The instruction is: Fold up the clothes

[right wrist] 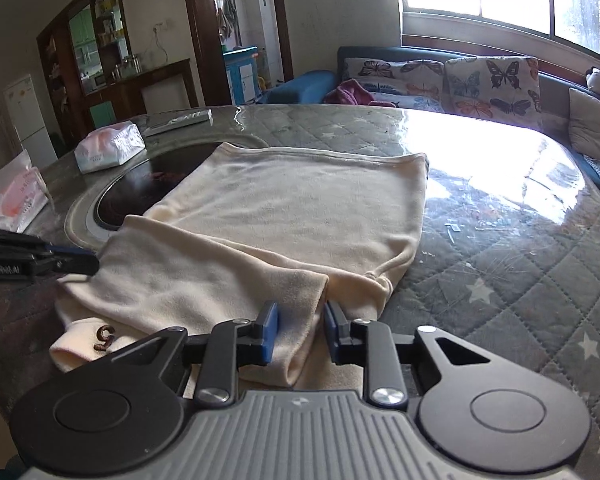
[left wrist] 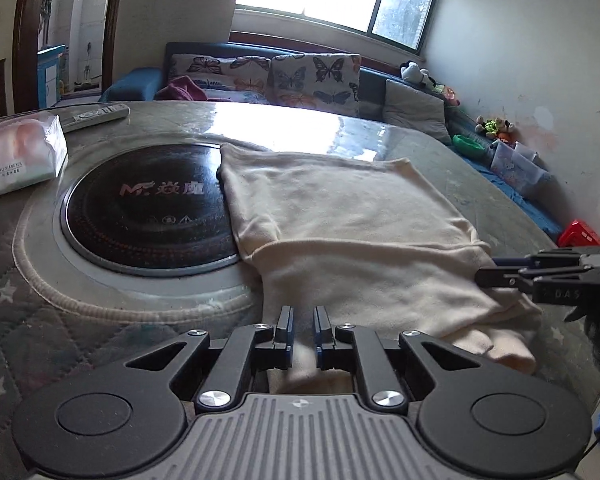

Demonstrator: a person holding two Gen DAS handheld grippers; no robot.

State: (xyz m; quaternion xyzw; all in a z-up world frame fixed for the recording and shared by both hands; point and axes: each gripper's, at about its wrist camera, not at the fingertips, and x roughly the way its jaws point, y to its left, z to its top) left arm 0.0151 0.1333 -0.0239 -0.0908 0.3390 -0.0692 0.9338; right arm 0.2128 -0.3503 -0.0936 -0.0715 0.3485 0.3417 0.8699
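Observation:
A cream garment (left wrist: 340,216) lies flat on the round table, its far hem straight and a sleeve folded across its near part. My left gripper (left wrist: 303,320) hovers open with a narrow gap over the garment's near edge, and nothing is between its fingers. It also shows side-on as the left gripper (right wrist: 90,262), its tips at the cloth's left edge. My right gripper (right wrist: 300,316) is open above the garment (right wrist: 292,208), over the folded sleeve's end. It appears as the right gripper (left wrist: 486,276) at the cloth's right edge. A cuff with a brown mark (right wrist: 106,338) sticks out near left.
A black induction hob (left wrist: 148,212) is set in the table, partly under the cloth. Two tissue packs (right wrist: 110,150) (right wrist: 18,200) and a remote (left wrist: 96,115) lie at the far left. The quilted table cover (right wrist: 520,280) spreads right. A sofa with butterfly cushions (left wrist: 312,76) stands behind.

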